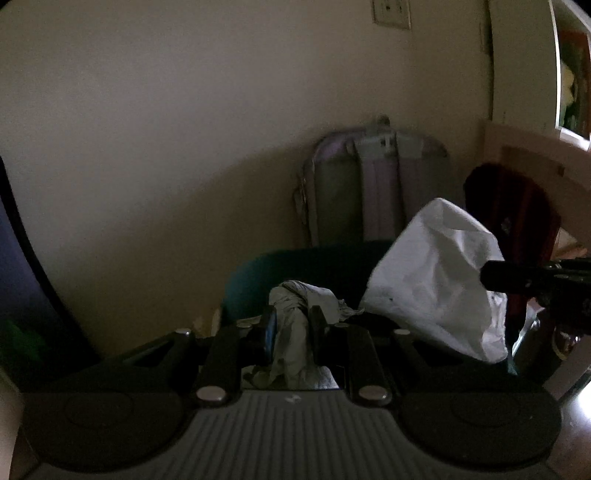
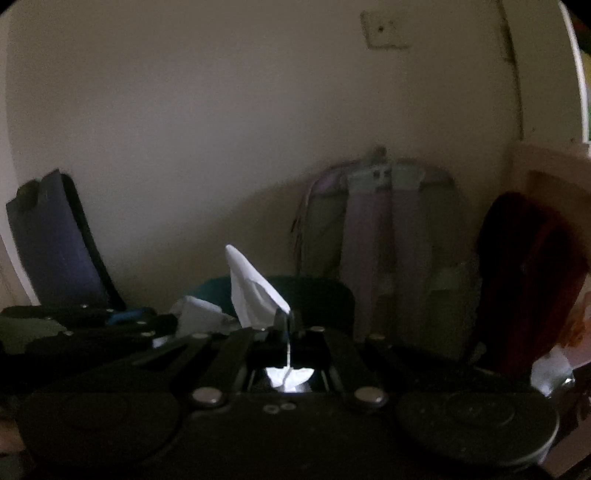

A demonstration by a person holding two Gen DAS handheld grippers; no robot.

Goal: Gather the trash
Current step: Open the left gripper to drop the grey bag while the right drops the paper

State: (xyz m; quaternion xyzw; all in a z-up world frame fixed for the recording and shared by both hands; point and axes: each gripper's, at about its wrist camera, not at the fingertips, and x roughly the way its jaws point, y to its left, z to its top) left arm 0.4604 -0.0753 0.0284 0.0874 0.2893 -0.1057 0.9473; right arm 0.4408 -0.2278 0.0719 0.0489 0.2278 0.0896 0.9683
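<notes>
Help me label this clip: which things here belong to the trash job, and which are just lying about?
In the job:
- left gripper, shut on a grey wad
- right gripper, shut on a white sheet
- teal bin just ahead, likely the drop spot

Lying about:
- grey backpack
- red bag
- blue case
- wall plate

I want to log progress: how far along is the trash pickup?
Both pieces are picked up. The left gripper is shut on a crumpled grey wad; the right gripper pinches a white paper sheet. Left to do: drop both into the dark teal bin just ahead.
</notes>
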